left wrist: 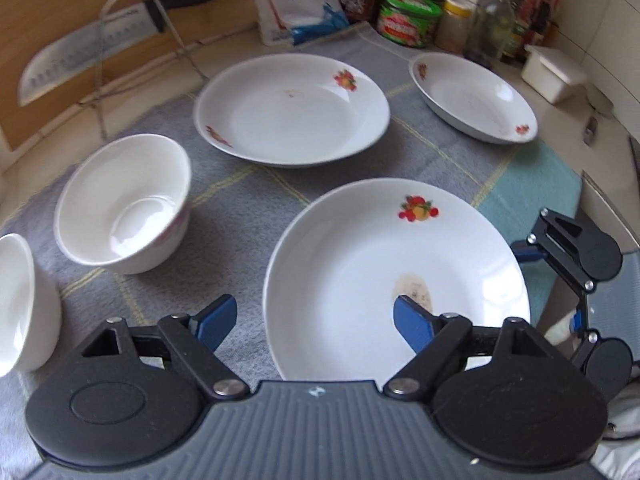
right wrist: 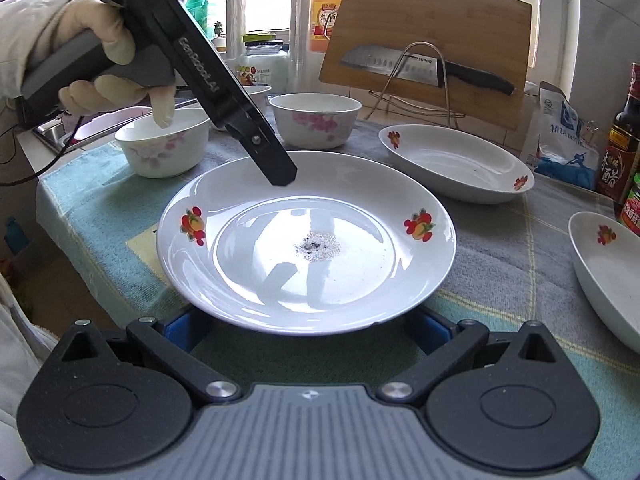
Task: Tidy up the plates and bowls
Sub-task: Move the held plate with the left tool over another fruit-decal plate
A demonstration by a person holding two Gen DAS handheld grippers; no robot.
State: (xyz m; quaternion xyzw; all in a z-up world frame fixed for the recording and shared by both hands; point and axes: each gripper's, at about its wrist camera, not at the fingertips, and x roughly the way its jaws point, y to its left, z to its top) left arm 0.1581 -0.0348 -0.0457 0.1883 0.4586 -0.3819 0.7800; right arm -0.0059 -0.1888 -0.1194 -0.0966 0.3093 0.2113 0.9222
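Note:
A white plate with fruit decals (left wrist: 396, 264) lies closest on the checked cloth, with a grey smudge at its centre. My left gripper (left wrist: 314, 322) is open and straddles that plate's left rim: one blue finger (left wrist: 216, 318) is over the cloth, the other (left wrist: 412, 326) over the plate. From the right wrist view the same plate (right wrist: 304, 240) fills the middle, the left gripper (right wrist: 280, 172) hangs over its far rim, and my right gripper (right wrist: 308, 332) stands open, its fingers partly hidden under the near rim. Two more plates (left wrist: 292, 108) (left wrist: 476, 96) and flowered bowls (left wrist: 124, 208) (right wrist: 316, 120) stand around.
A bamboo cutting board (right wrist: 436, 28) with a knife (right wrist: 404, 66) leans in a wire rack at the back. Bottles, a tin (left wrist: 408, 18), a blue-and-white bag (left wrist: 300, 0) and a white box (left wrist: 554, 74) line the wall. A gloved hand (right wrist: 100, 40) holds the left gripper's handle.

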